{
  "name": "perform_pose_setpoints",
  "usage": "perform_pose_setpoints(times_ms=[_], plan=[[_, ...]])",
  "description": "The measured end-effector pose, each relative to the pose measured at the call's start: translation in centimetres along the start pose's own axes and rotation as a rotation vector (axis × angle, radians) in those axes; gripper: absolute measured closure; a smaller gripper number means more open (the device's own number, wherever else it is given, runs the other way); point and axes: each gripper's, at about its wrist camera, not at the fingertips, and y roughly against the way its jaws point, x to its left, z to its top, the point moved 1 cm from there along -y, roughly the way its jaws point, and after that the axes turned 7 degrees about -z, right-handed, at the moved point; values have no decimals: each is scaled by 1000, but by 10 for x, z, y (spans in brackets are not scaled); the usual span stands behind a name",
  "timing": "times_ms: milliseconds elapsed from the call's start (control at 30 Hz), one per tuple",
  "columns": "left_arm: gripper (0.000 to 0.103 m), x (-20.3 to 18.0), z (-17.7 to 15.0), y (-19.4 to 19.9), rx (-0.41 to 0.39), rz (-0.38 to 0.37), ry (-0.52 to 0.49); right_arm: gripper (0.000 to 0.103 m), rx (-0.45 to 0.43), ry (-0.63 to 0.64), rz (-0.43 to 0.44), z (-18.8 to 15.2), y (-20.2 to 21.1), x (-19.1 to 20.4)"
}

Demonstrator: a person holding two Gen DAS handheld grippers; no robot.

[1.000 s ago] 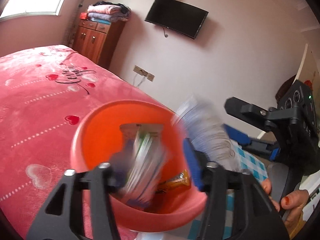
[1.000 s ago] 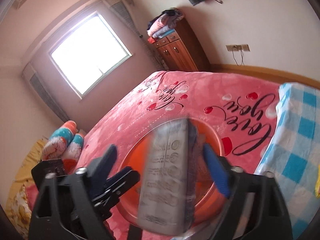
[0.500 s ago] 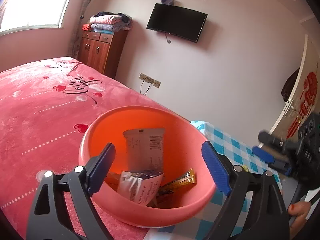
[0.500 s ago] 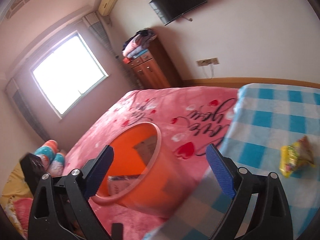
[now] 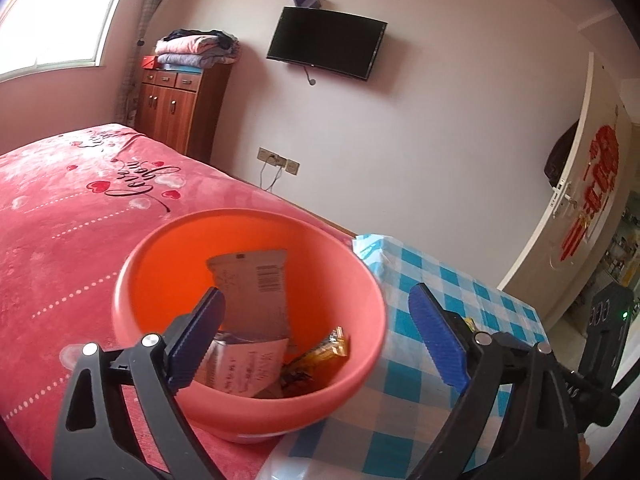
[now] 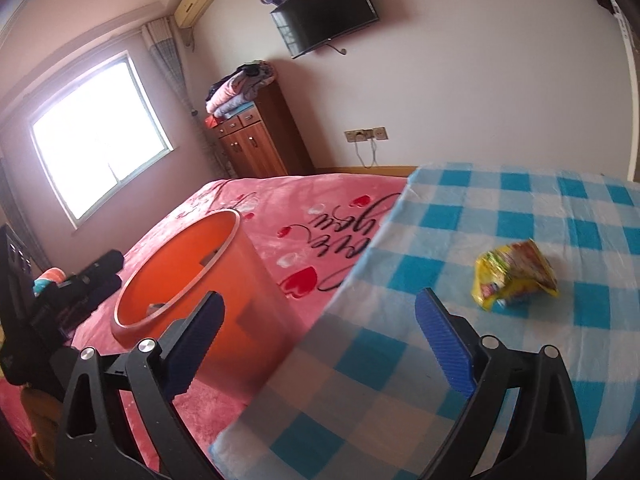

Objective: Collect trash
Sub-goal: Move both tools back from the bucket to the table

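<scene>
An orange bin (image 5: 248,408) stands on the pink bedspread and holds several wrappers (image 5: 252,284). It also shows in the right wrist view (image 6: 256,300). My left gripper (image 5: 316,340) is open and empty, just above the bin's near rim. My right gripper (image 6: 320,344) is open and empty, over the near edge of the blue checked table (image 6: 560,208). A yellow crumpled wrapper (image 6: 514,276) lies on that table, ahead and right of the right gripper.
The pink bed (image 5: 60,220) fills the left. A wooden cabinet (image 5: 180,112) with folded clothes stands by the far wall, a TV (image 5: 326,48) hangs above. The other gripper's black body (image 6: 24,312) shows at the left edge.
Both grippers let their wrappers go into the bin and opened. The right gripper swung right, off the bin and over the checked table.
</scene>
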Motion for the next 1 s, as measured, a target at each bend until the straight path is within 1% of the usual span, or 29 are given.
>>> perform_pose_setpoints(times_ms=[167, 467, 733, 1000], plan=[[8, -18, -4, -4, 14, -17, -30, 8, -6, -14, -41, -10, 5, -17], [7, -52, -12, -16, 55, -48, -81, 8, -45, -32, -126, -20, 19, -52], [7, -79, -24, -25, 96, -67, -130, 8, -66, -59, -163, -24, 28, -78], [7, -106, -41, -40, 153, -80, -179, 8, -87, -55, -227, -29, 35, -102]])
